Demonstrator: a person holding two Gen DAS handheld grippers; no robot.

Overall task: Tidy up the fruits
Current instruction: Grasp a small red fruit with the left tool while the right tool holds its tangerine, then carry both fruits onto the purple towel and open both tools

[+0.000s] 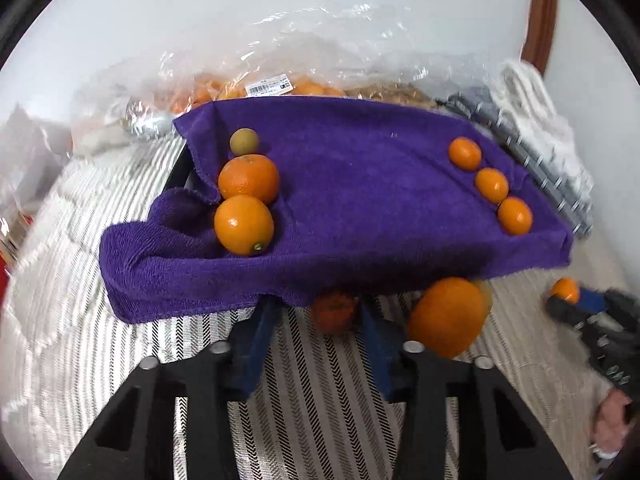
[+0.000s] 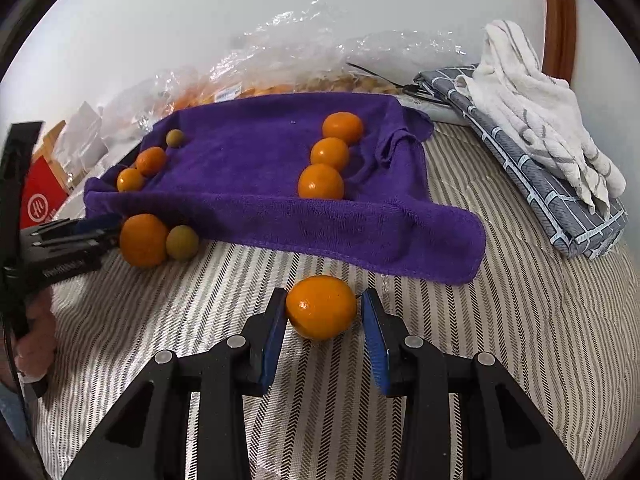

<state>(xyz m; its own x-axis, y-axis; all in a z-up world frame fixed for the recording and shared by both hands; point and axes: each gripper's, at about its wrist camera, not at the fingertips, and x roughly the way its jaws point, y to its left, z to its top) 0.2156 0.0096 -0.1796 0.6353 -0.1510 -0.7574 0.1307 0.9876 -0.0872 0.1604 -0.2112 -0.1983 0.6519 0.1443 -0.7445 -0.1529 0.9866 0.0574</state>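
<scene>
Right gripper (image 2: pixel 322 308) clamps a small orange (image 2: pixel 321 307) across its middle; left gripper (image 1: pixel 334 314) closes on another orange (image 1: pixel 334 312); firm, smooth, rollable; grip lightly.

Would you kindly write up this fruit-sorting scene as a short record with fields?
surface: striped cloth
mat: purple towel
towel, left group: two oranges, one small green-brown fruit
towel, right row: three small oranges
off the towel: large orange touching a greenish fruit
right gripper: shut on the held orange
left gripper: blurred orange between its fingers; grip unclear
behind: plastic bags of fruit, folded cloths
</scene>
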